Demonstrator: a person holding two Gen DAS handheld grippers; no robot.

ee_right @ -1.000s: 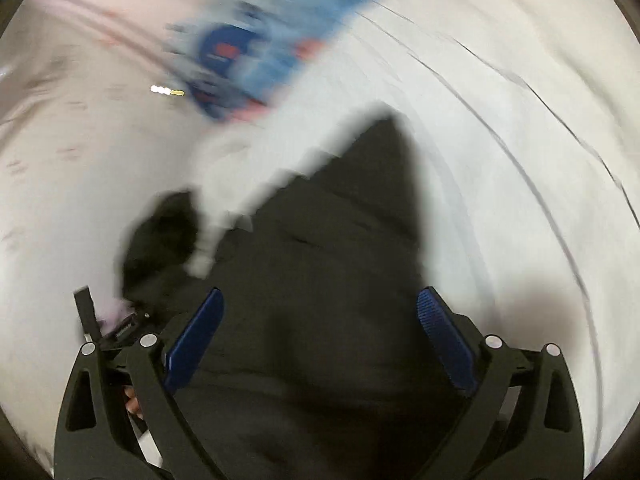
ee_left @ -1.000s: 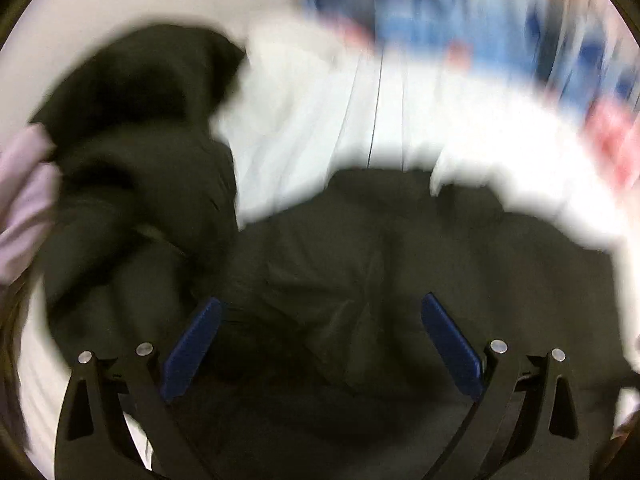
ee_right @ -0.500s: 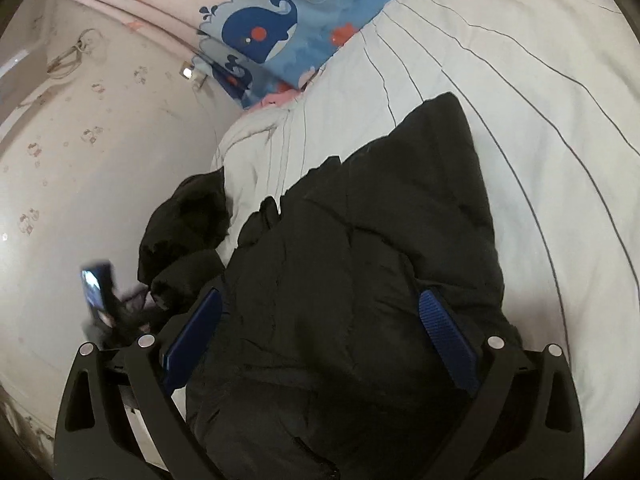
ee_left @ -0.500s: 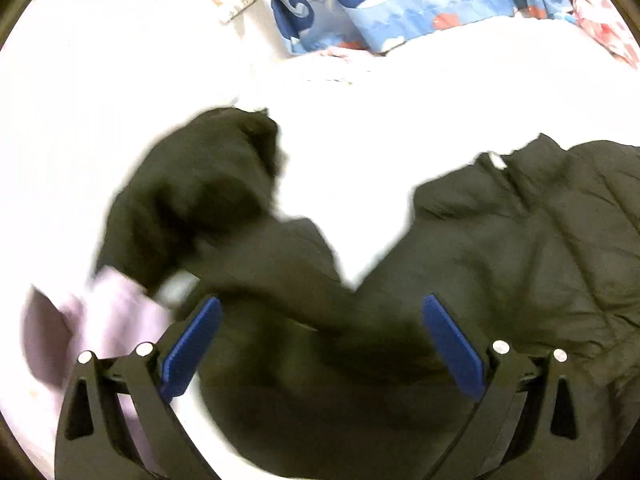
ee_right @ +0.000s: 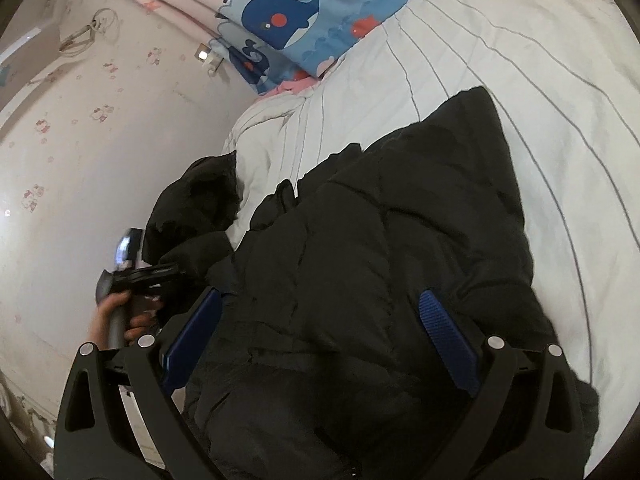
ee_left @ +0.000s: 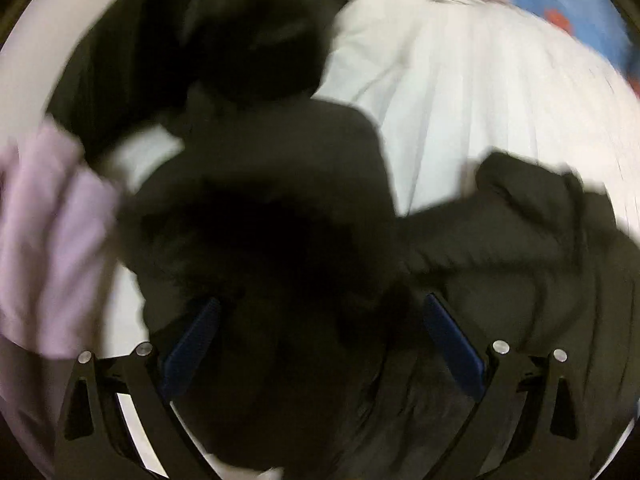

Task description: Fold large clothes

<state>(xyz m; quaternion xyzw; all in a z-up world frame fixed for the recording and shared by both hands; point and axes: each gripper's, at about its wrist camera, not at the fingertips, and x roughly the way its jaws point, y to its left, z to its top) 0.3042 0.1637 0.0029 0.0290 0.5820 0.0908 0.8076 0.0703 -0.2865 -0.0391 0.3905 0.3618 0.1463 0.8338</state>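
Observation:
A large black puffer jacket [ee_right: 380, 260] lies spread on the white striped bed sheet [ee_right: 500, 52]. Its sleeve [ee_right: 200, 200] is bunched up at the left near the wall. My right gripper [ee_right: 320, 300] hovers open over the jacket's body with nothing between its fingers. In the blurred left wrist view my left gripper [ee_left: 320, 312] is open, and the dark sleeve [ee_left: 272, 208] fills the space between and ahead of its blue pads [ee_left: 192, 340]. Whether the pads touch the cloth is lost in the blur. The jacket body [ee_left: 520, 248] runs off to the right.
A pale pink cloth [ee_left: 48, 240] lies left of the sleeve. A whale-print blue blanket [ee_right: 304, 20] sits at the head of the bed. A papered wall [ee_right: 80, 140] runs along the bed's left side. A hand [ee_right: 120, 316] holds the left gripper's handle there.
The left gripper has swung in over the bunched sleeve, which now looms larger between its fingers. The right gripper has barely shifted over the jacket body. Both stay open.

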